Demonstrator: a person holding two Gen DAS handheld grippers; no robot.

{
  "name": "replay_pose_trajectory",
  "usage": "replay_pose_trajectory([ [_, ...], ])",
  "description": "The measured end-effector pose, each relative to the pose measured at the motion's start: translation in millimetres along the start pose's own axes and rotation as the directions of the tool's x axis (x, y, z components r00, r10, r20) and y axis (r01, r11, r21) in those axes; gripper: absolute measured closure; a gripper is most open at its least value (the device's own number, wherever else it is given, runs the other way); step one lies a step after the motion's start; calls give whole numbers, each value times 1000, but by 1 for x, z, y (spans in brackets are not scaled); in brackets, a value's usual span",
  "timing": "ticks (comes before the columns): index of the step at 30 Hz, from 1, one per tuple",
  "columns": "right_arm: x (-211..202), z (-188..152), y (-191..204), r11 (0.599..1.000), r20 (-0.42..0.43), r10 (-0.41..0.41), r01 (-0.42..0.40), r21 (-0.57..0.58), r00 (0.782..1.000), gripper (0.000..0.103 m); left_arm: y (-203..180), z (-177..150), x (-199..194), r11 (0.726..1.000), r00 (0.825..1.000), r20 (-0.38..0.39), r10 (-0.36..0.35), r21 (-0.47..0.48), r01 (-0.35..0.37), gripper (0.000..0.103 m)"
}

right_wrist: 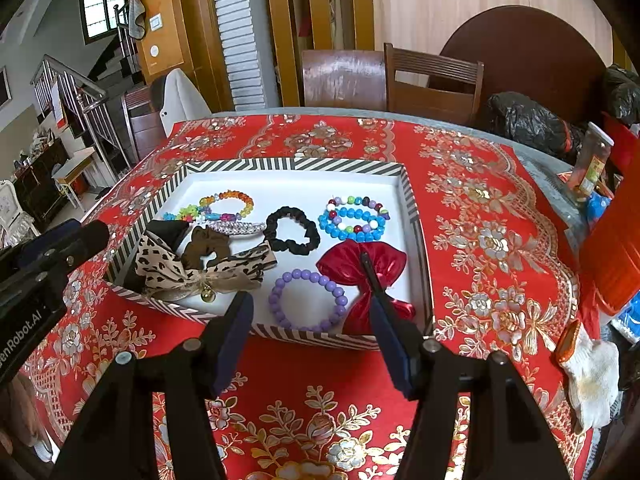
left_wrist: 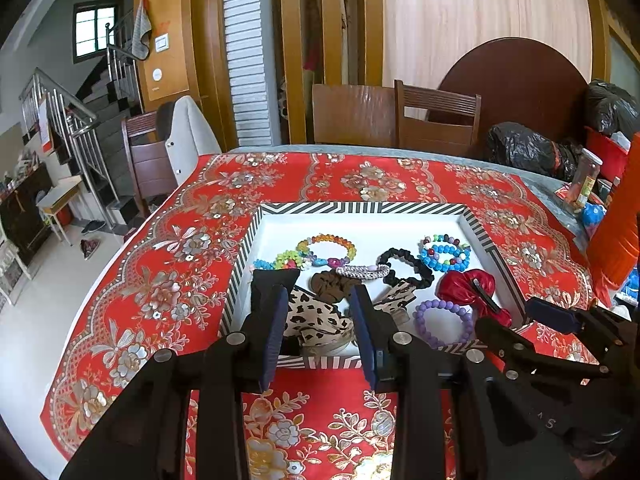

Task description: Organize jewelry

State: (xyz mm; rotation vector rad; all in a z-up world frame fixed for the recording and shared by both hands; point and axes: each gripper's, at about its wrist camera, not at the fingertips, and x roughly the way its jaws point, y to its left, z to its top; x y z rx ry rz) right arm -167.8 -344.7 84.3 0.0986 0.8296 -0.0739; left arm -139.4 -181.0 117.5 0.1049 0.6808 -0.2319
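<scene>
A black-and-white striped tray (left_wrist: 360,208) (right_wrist: 296,165) sits on the red flowered tablecloth (right_wrist: 480,208). In it lie a leopard-print bow (left_wrist: 316,316) (right_wrist: 168,268), a purple bead bracelet (left_wrist: 419,316) (right_wrist: 275,304), a red bow clip (left_wrist: 468,288) (right_wrist: 348,260), a black scrunchie (right_wrist: 296,249), blue bead bracelets (right_wrist: 352,224) and other coloured bracelets. My left gripper (left_wrist: 320,332) (right_wrist: 76,234) is open and empty, just short of the tray's near left corner. My right gripper (right_wrist: 312,336) (left_wrist: 512,318) hangs open and empty over the near rim, in line with the purple bracelet.
A white work glove (right_wrist: 592,372) lies on the cloth at the right, with a jar (right_wrist: 592,160), an orange object (right_wrist: 616,248) and black bags (right_wrist: 528,120) behind it. Wooden chairs (right_wrist: 432,80) stand past the far edge. The table drops off to the floor on the left.
</scene>
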Motion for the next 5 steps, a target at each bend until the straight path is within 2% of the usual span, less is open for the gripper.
replay_pose_trajectory([
  [5,1,-1,1,1000,-4,4,-4,-7,1000,40,3,0,-1,1000,1000,4,-15,-9,15,75],
])
